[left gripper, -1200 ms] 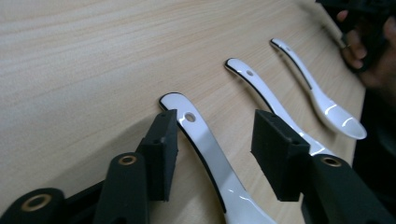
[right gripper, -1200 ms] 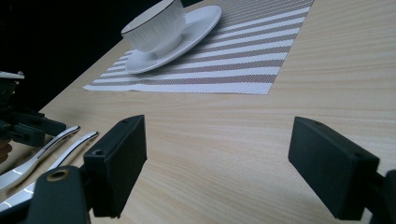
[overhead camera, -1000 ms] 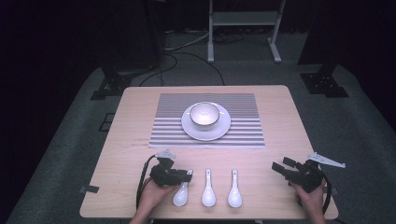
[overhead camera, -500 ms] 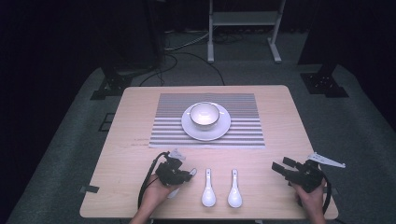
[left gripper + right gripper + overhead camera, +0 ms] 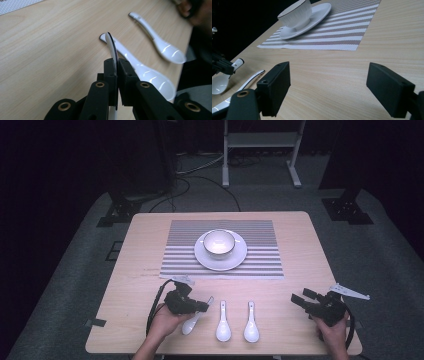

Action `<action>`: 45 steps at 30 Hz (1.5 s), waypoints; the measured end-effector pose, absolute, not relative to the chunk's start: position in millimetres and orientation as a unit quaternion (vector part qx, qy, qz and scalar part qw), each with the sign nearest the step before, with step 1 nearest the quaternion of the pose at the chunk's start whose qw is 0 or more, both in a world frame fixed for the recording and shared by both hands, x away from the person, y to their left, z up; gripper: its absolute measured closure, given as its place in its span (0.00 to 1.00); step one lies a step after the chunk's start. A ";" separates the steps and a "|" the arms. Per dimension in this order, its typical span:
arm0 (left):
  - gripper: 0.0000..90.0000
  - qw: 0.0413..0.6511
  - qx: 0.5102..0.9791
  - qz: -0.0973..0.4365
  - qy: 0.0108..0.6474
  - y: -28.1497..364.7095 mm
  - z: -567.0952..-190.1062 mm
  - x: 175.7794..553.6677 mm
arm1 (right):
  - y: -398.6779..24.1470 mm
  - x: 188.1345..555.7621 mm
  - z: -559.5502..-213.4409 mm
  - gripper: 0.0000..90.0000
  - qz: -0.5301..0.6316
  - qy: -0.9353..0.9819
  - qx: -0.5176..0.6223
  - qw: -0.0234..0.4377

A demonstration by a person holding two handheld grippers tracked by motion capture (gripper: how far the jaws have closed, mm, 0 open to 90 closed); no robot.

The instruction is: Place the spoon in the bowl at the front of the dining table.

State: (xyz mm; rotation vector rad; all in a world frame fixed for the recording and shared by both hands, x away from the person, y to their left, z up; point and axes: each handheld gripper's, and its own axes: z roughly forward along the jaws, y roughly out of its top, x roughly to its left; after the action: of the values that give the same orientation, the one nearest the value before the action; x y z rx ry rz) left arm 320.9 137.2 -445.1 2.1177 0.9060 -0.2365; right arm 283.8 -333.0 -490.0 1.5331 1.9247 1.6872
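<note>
In the high view, the left gripper (image 5: 202, 306) has just closed its jaws on the handle of the leftmost white ceramic soup spoon (image 5: 192, 321), near the table's near edge. Two matching white spoons (image 5: 223, 321) lie just to its right. The right gripper (image 5: 300, 300) rests at the near right.

In the left gripper view, both pads press the thin spoon handle.

In the right gripper view, the jaws stand wide apart; a white cup on its saucer (image 5: 298, 12) sits far off on a striped mat (image 5: 342, 32).

Both grippers matte black: left gripper (image 5: 200, 306), right gripper (image 5: 299, 299). Brass-coloured rivets at jaw pivots; square block pads. Black cable loops off left; grey three-cornered plates on top.
</note>
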 end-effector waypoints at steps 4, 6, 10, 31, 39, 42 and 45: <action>0.95 0.422 0.825 -0.101 0.363 144.6 -437.1 323.7 | -333.0 283.8 -489.9 0.20 0.564 0.643 0.512 0.079; 0.95 0.432 0.819 -0.105 0.362 148.6 -432.5 325.6 | -333.0 283.8 -490.0 0.20 0.564 0.643 0.512 0.079; 0.95 0.442 0.812 -0.102 0.367 154.6 -424.2 329.2 | -332.9 283.8 -489.9 0.20 0.564 0.643 0.512 0.079; 0.95 0.482 0.774 -0.126 0.391 168.6 -416.4 358.0 | -333.2 283.9 -490.1 0.20 0.564 0.643 0.513 0.077; 0.94 0.489 0.764 -0.131 0.399 170.2 -406.8 373.7 | -333.3 284.0 -490.1 0.20 0.564 0.643 0.513 0.077; 0.94 0.492 0.762 -0.131 0.401 169.6 -402.3 379.6 | -333.3 284.0 -490.2 0.20 0.564 0.642 0.513 0.078; 0.94 0.492 0.760 -0.128 0.404 168.6 -398.3 384.7 | -333.3 284.1 -490.2 0.20 0.564 0.642 0.514 0.077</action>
State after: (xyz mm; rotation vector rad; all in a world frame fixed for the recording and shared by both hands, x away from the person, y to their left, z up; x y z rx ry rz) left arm 384.7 168.6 -398.3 1.8445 0.9809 -0.3096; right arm 284.1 -333.3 -490.2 1.5384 1.9241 1.6883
